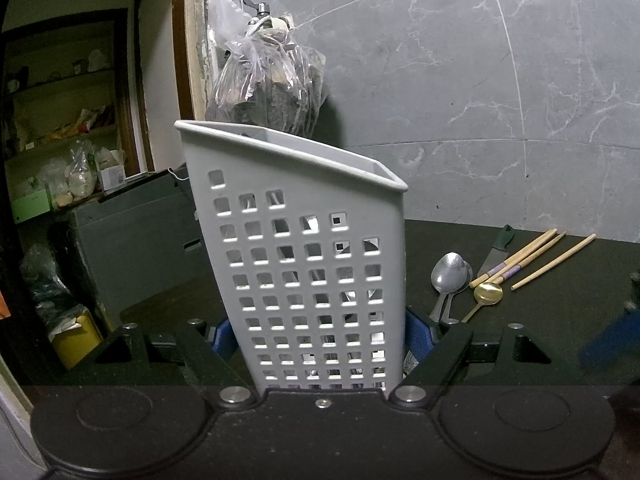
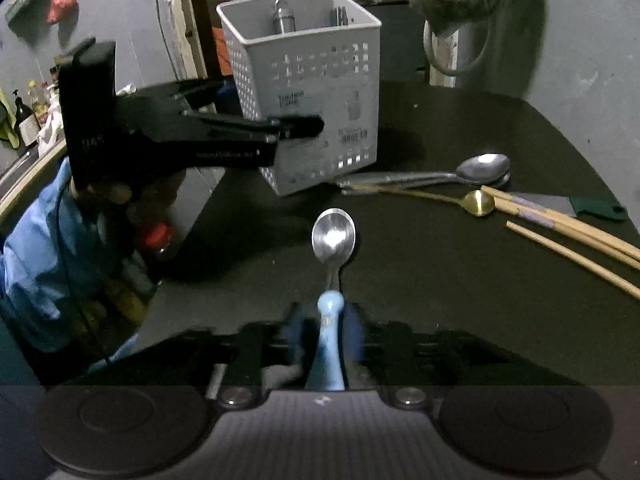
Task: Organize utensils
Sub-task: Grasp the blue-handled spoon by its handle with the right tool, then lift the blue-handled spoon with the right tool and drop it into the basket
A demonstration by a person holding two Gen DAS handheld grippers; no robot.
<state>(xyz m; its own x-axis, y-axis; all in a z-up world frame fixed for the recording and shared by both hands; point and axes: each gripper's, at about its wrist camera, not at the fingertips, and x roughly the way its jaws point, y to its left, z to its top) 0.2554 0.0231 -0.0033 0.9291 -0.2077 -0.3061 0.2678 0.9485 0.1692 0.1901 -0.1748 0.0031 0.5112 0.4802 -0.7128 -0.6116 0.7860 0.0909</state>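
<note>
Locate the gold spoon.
Left wrist view, right side: the gold spoon lies on the dark table, between the steel spoons and chopsticks.

Blue-handled spoon (image 2: 333, 236) in right gripper (image 2: 326, 336)

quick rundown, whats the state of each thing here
left gripper: shut on the white utensil holder
white utensil holder: upright, utensils inside
right gripper: shut on the blue-handled spoon
blue-handled spoon: held, bowl pointing forward
two silver spoons: lying stacked on the table
gold spoon: lying flat
chopsticks: lying loose
knife: lying flat
</note>
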